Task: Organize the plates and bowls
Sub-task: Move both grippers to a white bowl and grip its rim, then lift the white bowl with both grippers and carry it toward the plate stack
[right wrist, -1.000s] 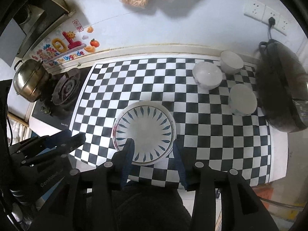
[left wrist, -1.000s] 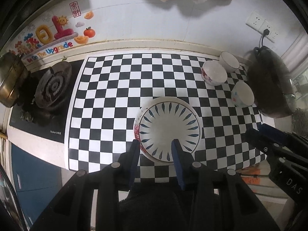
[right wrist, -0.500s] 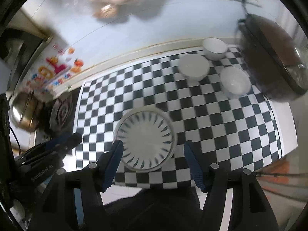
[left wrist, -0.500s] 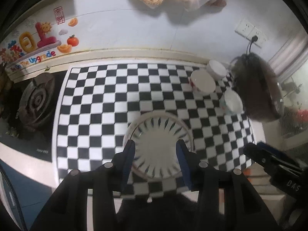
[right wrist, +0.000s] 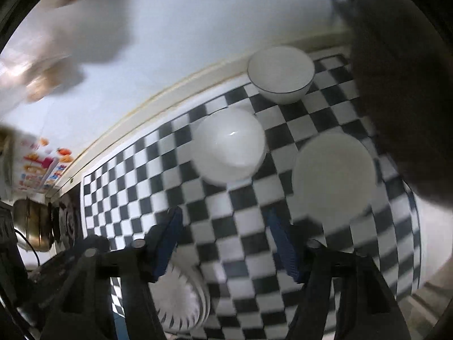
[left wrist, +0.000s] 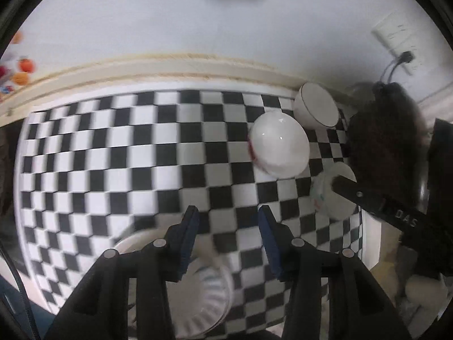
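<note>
Three white bowls stand at the back right of the checkered mat (left wrist: 119,153): a rimmed bowl (left wrist: 317,109) by the wall, a middle bowl (left wrist: 279,144) and a right bowl (left wrist: 325,198). The stacked blue-patterned plates (left wrist: 198,291) lie at the near edge, under my left gripper (left wrist: 228,218), which is open and empty. My right gripper (right wrist: 225,232) hangs over the mat short of the middle bowl (right wrist: 229,144) and right bowl (right wrist: 334,175). Its jaws are closing with nothing between them. One of its fingers (left wrist: 368,201) crosses the right bowl in the left wrist view.
A dark wok (right wrist: 402,85) crowds the right side, close to the bowls. A metal pot (right wrist: 31,223) and a gas burner sit at the far left. The tiled wall with a socket (left wrist: 396,45) bounds the back.
Both grippers have swung right and down, off the plates and toward the bowls. Both stand wider open than a second ago. The views are motion-blurred.
</note>
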A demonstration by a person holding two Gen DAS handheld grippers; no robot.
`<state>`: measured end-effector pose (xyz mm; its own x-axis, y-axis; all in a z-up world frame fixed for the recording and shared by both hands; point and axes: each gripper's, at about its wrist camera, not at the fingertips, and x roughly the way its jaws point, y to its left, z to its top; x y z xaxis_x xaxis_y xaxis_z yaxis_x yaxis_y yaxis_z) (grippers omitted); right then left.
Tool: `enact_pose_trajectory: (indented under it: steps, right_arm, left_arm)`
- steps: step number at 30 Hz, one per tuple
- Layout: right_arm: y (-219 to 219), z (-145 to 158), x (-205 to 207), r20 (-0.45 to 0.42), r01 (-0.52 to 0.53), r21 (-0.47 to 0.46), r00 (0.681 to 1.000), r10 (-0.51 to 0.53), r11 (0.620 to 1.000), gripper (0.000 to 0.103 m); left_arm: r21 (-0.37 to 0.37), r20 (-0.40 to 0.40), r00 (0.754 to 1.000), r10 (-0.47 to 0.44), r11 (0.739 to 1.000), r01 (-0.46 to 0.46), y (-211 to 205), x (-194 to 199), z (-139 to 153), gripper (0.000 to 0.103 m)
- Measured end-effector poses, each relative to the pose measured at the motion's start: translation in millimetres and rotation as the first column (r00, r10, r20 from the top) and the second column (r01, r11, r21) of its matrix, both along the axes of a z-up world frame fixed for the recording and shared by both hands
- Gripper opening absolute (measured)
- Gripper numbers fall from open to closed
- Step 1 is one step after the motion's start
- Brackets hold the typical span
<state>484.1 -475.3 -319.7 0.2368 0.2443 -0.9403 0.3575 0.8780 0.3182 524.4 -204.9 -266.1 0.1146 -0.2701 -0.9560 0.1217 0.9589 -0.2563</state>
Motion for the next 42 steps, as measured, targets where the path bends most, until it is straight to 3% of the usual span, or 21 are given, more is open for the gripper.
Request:
enact_pose_trajectory:
  steps: [7, 12, 14, 16, 20, 28, 42]
  right_arm:
    - [-31.2, -82.4, 78.8, -0.156, -0.086, 0.025, 0.984, 0.089, 0.996, 0.054]
    - [-42.2, -121.2, 100.8, -0.229, -0.094, 0.069, 0.968, 0.107, 0.993, 0.042]
    - [-44.2, -132.0, 105.1, -0.251, -0.099, 0.076, 0.961, 0.115, 0.992, 0.033]
    - [-45.1, -141.2, 107.1, -0.274, -0.111, 0.075, 0.953, 0.128, 0.991, 0.021]
    - [-45.4, -152.2, 107.4, -0.299, -0.13, 0.054, 0.944, 0.14, 0.99, 0.008]
    - [-36.1, -136.3, 93.6, -0.261, -0.147, 0.056, 0.953, 0.156, 0.988, 0.009]
    - [-20.0, -41.3, 19.4, -0.141, -0.154, 0.014, 0.978, 0.155, 0.988, 0.009]
  left_arm:
    - [0.019, -0.14, 0.99, 0.031, 0.999, -0.029, -41.7, 67.0, -67.5, 0.04]
    - [0.031, -0.194, 0.981, 0.008, 1.0, -0.002, -64.5, 89.9, -101.3, 0.04]
    - [0.049, -0.206, 0.979, -0.009, 0.999, 0.019, -72.1, 95.3, -112.3, 0.032]
    - [0.061, -0.232, 0.972, -0.025, 0.997, 0.04, -79.0, 97.5, -125.3, 0.017]
    - [0.071, -0.224, 0.974, -0.027, 0.997, 0.044, -85.7, 95.4, -132.7, 0.012]
    - [0.072, -0.174, 0.984, -0.032, 0.996, 0.046, -81.3, 81.3, -112.0, 0.012]
    - [0.02, -0.06, 0.992, -0.107, 0.994, 0.109, -69.3, 14.1, -23.5, 0.012]
